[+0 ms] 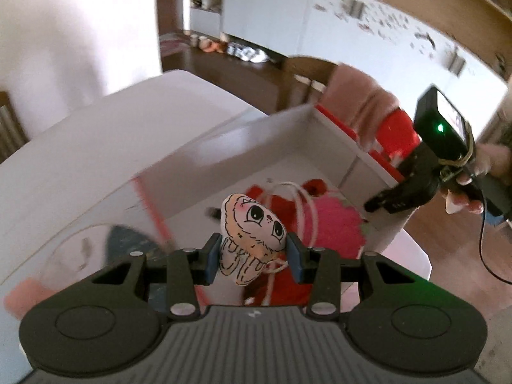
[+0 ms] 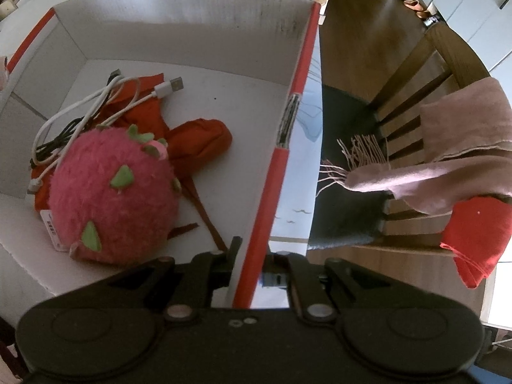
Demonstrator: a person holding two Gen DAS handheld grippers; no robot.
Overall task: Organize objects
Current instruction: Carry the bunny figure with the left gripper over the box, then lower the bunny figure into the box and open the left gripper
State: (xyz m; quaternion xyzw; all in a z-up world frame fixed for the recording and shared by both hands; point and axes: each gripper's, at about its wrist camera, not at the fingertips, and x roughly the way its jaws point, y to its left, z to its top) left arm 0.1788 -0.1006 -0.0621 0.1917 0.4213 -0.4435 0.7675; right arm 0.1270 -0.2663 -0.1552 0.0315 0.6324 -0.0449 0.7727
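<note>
So the left tool [image 1: 254,252] has a little cartoon-face plush [image 1: 252,233] pinched between its blue pads, hanging above the near end of the white box [image 2: 179,6] on the surface [image 1: 80,134]. Down inside: white cable [image 2: 96,102], pink dragon fruit plush [image 2: 115,198], orange cloth [image 2: 198,140]. On the right, the right tool [image 2: 252,268] is clamped tight on the box's red-edged wall [image 2: 278,172].

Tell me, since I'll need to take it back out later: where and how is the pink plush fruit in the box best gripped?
Grip the pink plush fruit across its round middle, coming straight down from above. It lies in the white box beside the white cable on an orange cloth, and the box walls likely block a sideways approach. Its soft pile should compress between the pads.
</note>
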